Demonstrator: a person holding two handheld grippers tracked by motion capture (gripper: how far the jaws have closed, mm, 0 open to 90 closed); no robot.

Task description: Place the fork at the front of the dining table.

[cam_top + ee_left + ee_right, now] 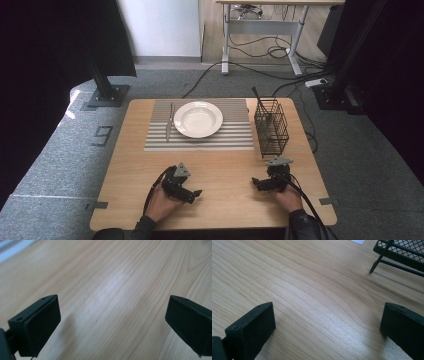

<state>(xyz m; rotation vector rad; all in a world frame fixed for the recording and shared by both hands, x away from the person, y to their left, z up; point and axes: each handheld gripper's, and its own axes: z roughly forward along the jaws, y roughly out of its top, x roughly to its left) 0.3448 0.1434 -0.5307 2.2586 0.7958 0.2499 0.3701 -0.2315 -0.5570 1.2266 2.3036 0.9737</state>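
Left tongs: black body, grey three-cornered plate on top, black cable looping back along the hand. Right tongs: same build, thicker black cable bundle. Blocky matte jaws, small screw holes. Dark sleeves at both wrists.
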